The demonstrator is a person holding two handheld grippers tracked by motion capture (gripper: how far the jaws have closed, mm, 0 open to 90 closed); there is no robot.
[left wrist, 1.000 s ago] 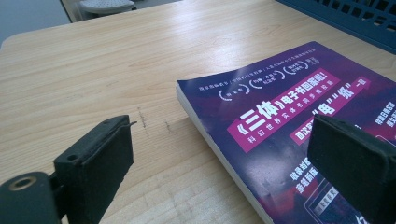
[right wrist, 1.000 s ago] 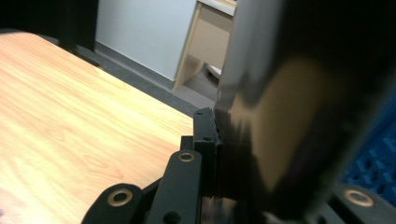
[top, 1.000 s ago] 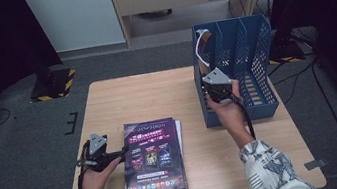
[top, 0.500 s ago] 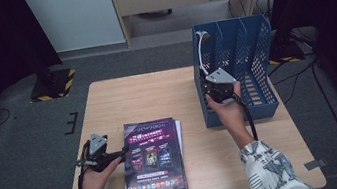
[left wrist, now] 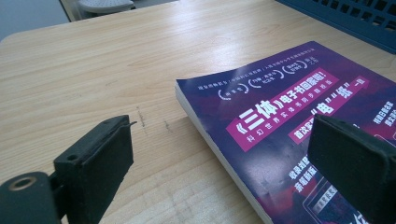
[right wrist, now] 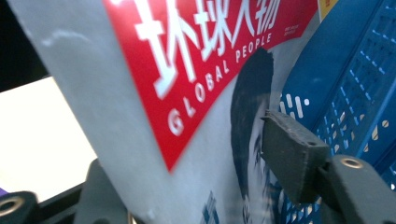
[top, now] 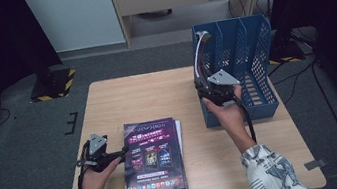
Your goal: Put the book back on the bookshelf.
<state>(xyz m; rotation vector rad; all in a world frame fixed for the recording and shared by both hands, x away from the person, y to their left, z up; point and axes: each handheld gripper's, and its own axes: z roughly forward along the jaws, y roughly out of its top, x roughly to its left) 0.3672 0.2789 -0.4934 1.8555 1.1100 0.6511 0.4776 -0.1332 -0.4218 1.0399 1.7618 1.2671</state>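
The magazine reads "GLOBAL PEOPLE" in white on a red band, under large Chinese characters. It stands on edge at the left wall of the blue file rack — the right gripper is clenched on it. One stack of purple-covered books lies flat on the wooden table; its cover has white Chinese writing. The left gripper is released, one jaw over the cover, one beside the stack.

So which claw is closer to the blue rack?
The right claw. It is at the blue rack's left front corner, holding a magazine upright against its side. The left claw is across the table, at the left edge of the purple magazine.
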